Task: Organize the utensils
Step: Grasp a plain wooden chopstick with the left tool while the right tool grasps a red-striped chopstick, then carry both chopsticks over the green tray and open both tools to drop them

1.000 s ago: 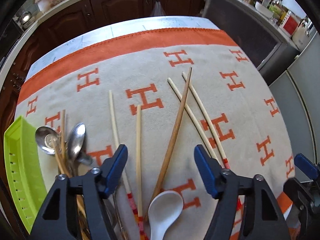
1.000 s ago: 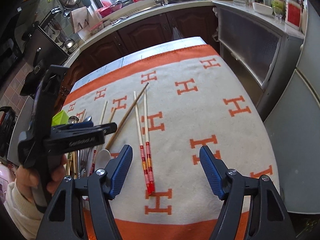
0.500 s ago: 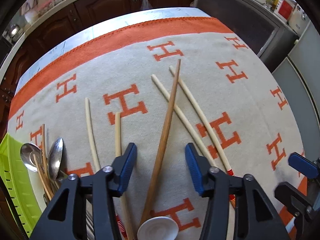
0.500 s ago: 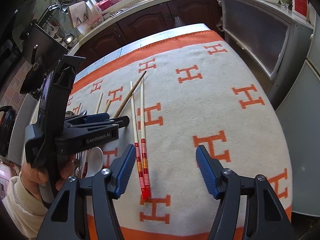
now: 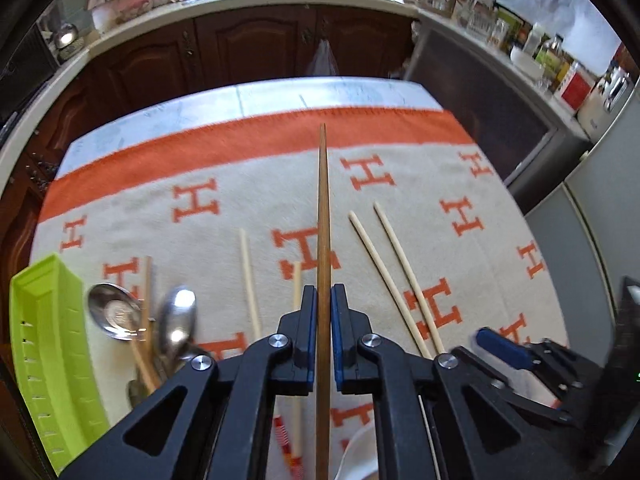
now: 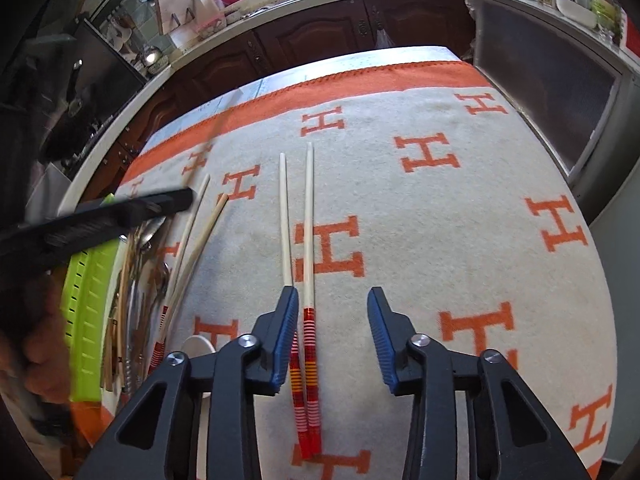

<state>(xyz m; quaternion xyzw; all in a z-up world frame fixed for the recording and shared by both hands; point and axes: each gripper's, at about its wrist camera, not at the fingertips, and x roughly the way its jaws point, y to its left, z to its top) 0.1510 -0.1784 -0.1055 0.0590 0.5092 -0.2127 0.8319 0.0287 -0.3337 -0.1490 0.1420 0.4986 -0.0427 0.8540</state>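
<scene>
My left gripper point(image 5: 324, 304) is shut on a brown wooden chopstick point(image 5: 322, 208), which sticks out straight ahead, lifted off the orange-and-cream cloth point(image 5: 400, 208). My right gripper point(image 6: 334, 320) hangs low over a pair of pale chopsticks with red striped ends point(image 6: 308, 220). Its jaws are closing; one stick lies between them and the other runs under the left finger, with neither pad pressing. In the right wrist view the left gripper point(image 6: 188, 200) appears blurred at the left, held by a hand point(image 6: 36, 340).
A lime green tray point(image 5: 44, 360) stands at the cloth's left edge. Beside it lie metal spoons point(image 5: 112, 312) and thin sticks. Two more pale chopsticks point(image 5: 250, 280) and a white spoon point(image 6: 198, 346) lie nearby. Dark cabinets point(image 5: 256, 48) ring the table.
The left jaws closed on the brown chopstick and raised it off the cloth. The right gripper sank toward the red-ended pair while its jaws narrowed.
</scene>
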